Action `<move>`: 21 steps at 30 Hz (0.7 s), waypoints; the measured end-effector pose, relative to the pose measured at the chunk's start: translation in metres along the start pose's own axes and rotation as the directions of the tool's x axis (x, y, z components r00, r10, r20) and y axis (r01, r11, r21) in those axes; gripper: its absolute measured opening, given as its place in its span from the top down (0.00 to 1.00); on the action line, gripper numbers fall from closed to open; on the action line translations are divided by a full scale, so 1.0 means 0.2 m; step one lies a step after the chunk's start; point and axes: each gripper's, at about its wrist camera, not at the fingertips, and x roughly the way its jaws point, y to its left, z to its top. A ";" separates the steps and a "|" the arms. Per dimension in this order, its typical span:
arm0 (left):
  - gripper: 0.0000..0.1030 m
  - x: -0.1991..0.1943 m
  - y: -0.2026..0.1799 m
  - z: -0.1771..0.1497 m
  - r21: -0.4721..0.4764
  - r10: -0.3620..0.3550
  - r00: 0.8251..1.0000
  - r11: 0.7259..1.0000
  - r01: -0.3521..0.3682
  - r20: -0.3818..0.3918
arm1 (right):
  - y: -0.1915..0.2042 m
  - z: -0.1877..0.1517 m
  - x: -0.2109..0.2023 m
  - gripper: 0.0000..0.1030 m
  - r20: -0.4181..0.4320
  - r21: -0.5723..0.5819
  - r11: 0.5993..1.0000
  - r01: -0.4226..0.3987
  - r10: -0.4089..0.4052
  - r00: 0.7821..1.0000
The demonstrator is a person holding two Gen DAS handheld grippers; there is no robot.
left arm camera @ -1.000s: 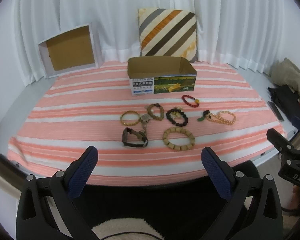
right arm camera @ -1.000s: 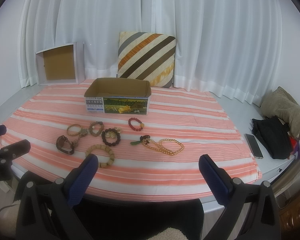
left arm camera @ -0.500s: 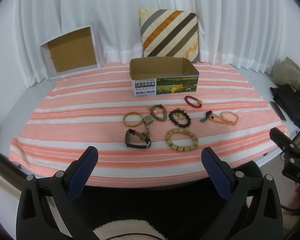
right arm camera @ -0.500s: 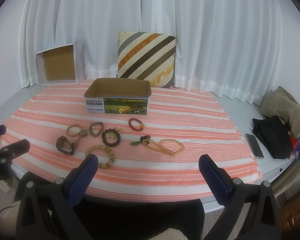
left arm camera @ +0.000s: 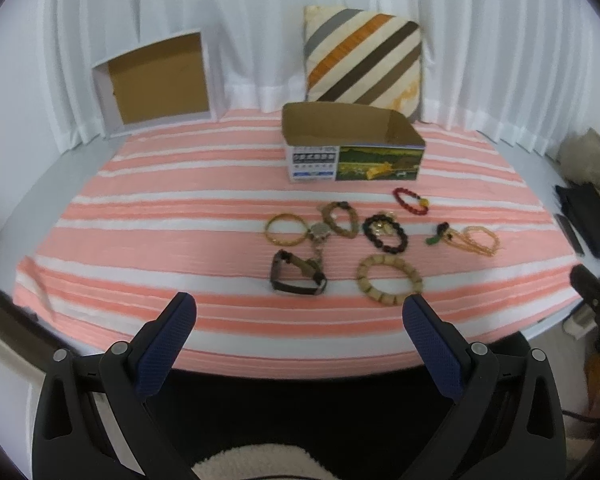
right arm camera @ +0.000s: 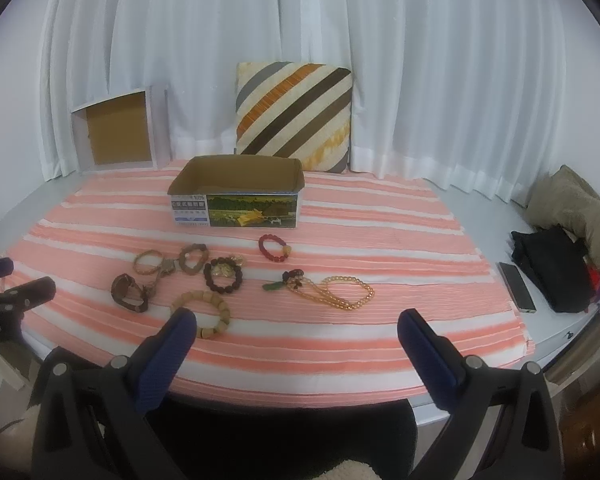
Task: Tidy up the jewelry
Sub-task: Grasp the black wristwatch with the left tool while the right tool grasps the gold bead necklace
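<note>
Jewelry is lying loose on the striped cloth point(left arm camera: 160, 216) before the open cardboard box point(left arm camera: 352, 148). Largest to smallest: watch point(left arm camera: 298, 276), wooden-bead bracelet point(left arm camera: 390, 278), red bracelet point(left arm camera: 410, 200). All likely light, floppy, best pinched at one bead. Each hand-held gripper, left point(left arm camera: 300, 316) and right point(right arm camera: 298, 322), is gaping wide, empty, near the front edge.

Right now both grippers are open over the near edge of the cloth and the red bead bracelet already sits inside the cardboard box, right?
Not quite. The red bead bracelet lies on the striped cloth in front of the cardboard box, as the right wrist view shows. Both grippers are open.
</note>
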 end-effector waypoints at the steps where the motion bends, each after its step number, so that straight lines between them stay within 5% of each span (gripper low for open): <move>1: 0.00 0.02 0.02 0.00 -0.010 0.000 1.000 1.000 0.000 0.001 | -0.01 -0.01 0.01 0.01 0.003 0.004 1.000 -0.004 0.004 1.000; 11: 0.00 0.31 0.12 -0.02 -0.046 0.001 1.000 0.999 0.000 0.015 | -0.11 -0.09 0.24 0.01 0.038 0.040 0.998 -0.041 0.040 0.998; 21: 0.01 0.76 0.17 -0.13 -0.060 0.005 0.991 0.998 -0.013 -0.136 | -0.22 -0.33 0.74 0.01 -0.151 0.060 0.998 0.001 0.008 0.988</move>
